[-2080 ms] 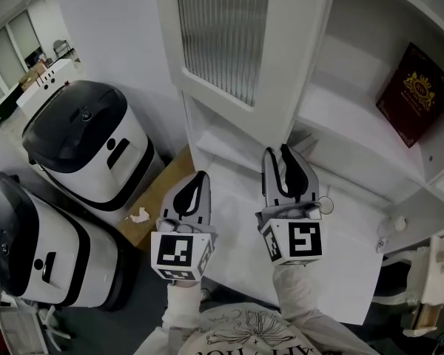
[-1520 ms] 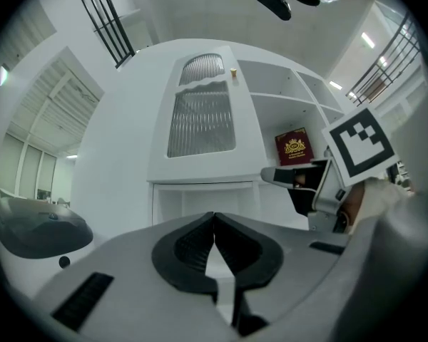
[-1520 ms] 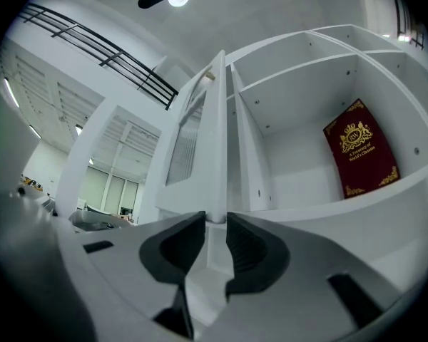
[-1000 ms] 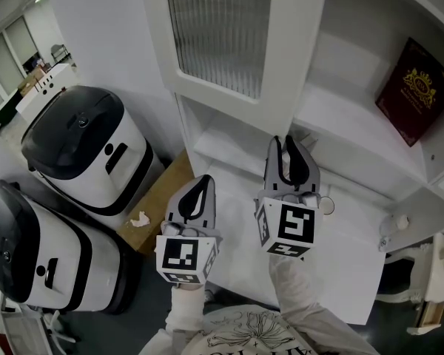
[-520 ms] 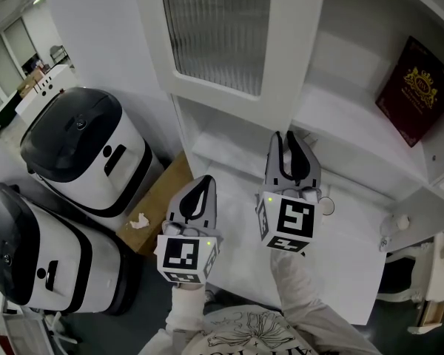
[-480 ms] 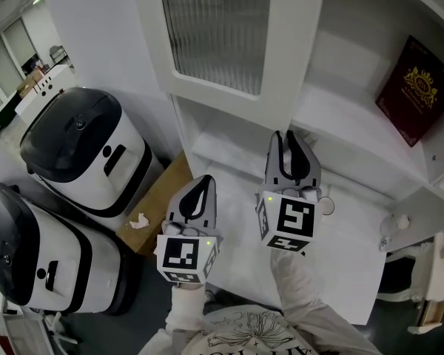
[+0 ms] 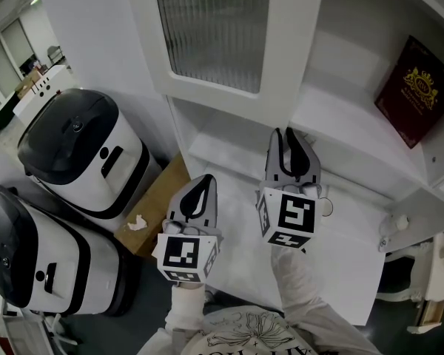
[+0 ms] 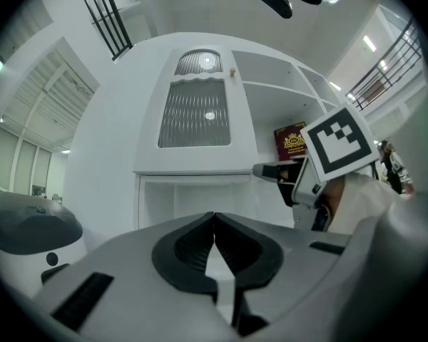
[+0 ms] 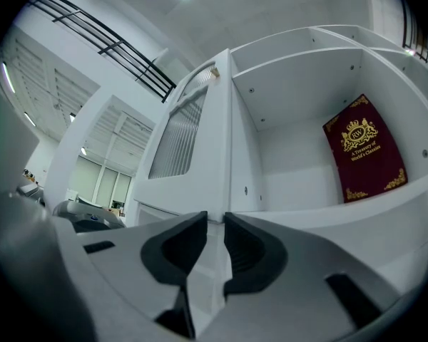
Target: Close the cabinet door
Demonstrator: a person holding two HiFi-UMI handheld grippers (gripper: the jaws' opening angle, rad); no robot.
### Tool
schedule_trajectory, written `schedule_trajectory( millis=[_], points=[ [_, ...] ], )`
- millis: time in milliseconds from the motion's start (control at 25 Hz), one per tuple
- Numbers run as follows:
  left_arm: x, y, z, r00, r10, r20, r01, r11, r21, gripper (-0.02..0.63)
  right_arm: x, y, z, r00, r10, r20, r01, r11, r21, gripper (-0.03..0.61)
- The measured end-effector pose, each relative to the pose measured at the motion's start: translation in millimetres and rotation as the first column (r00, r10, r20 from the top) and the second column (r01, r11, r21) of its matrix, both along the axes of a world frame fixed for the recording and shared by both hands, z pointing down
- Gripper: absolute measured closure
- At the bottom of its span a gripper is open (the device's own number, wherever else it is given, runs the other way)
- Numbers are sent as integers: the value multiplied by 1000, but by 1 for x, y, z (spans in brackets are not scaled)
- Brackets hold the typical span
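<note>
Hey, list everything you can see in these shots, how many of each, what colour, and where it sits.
cabinet: one, white, open shelves filling the right of the head view
cabinet door: one, white with ribbed glass, swung open at top centre
book: one, dark red with gold crest, leaning on the upper shelf
machines: two, white with black lids, on the floor at left
board: one, brown, on the floor beside the cabinet
crumpled paper: one, white, on the board
left gripper: one, grey, jaws together, empty
right gripper: one, grey, jaws slightly apart and just closing further, at the door's lower edge
</note>
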State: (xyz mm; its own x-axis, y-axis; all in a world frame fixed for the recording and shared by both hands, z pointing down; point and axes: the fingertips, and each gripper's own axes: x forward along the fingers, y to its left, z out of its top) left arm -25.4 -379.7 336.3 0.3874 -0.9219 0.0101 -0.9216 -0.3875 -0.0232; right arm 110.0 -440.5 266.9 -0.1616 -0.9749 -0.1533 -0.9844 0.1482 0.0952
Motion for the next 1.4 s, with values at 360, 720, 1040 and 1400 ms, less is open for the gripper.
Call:
schedule_trajectory(
  millis=[360,720,1040,1400],
  points=[
    [1,-5,4,1000,4,2,-3,1000,-7,611,2,-6,0,1000,0,6,0,1000,3,506],
    [-2,-6,1,1000,1,2,-1,1000,-3,611,2,-6,-1,1000,3,9,-3,1000,7,503],
    [-10,4,-6,1000,-5,-7,5,1000,11,610,2,14,-3,999,-13,30,12,999,32,503],
    [-27,20,-17,1000,-12,-24,12,999,34,609,-2,41,19,999,16,33,-15,1000,-26,535]
  ],
)
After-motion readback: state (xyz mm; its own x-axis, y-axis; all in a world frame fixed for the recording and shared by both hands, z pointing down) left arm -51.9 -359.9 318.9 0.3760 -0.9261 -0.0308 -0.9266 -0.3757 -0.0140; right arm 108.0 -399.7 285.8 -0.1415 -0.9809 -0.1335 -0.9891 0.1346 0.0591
